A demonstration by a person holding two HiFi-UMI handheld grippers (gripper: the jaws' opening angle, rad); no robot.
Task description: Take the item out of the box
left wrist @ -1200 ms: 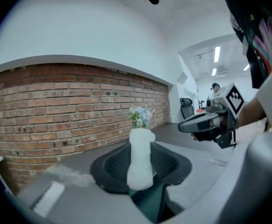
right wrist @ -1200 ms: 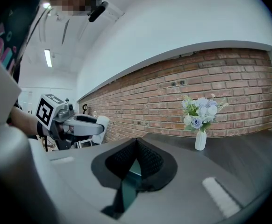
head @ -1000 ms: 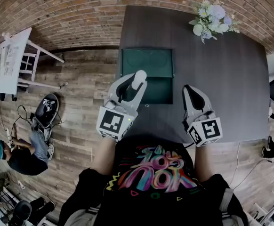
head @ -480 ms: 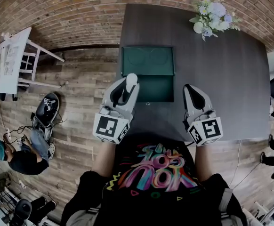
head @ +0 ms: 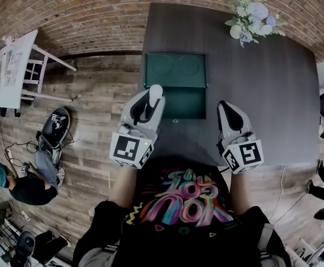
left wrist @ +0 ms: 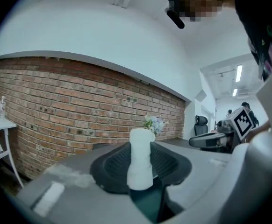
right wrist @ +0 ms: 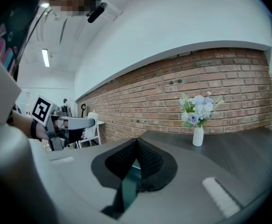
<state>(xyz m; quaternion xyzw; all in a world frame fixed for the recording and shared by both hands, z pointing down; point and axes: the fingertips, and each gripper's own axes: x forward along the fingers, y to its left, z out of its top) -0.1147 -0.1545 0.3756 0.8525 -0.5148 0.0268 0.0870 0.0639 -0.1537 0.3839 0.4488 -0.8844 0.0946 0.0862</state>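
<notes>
The white cylindrical item is clamped upright between the jaws of the left gripper. The pads press on its lower half and its rounded top sticks out past the fingertips. It sits at the near-left corner of the open green box, and as far as I can judge it is raised clear of the tray rather than resting in it. The tray inside the box looks bare, and the lid lies flat on the far side.

The right gripper hangs just off the box's near-right corner with its jaws pinched together on nothing. A vase of flowers stands well beyond the box, at the far right of the dark table.

So the removal itself looks done. What is probably left is to carry the item away from the box, set it down on the table and let go.
</notes>
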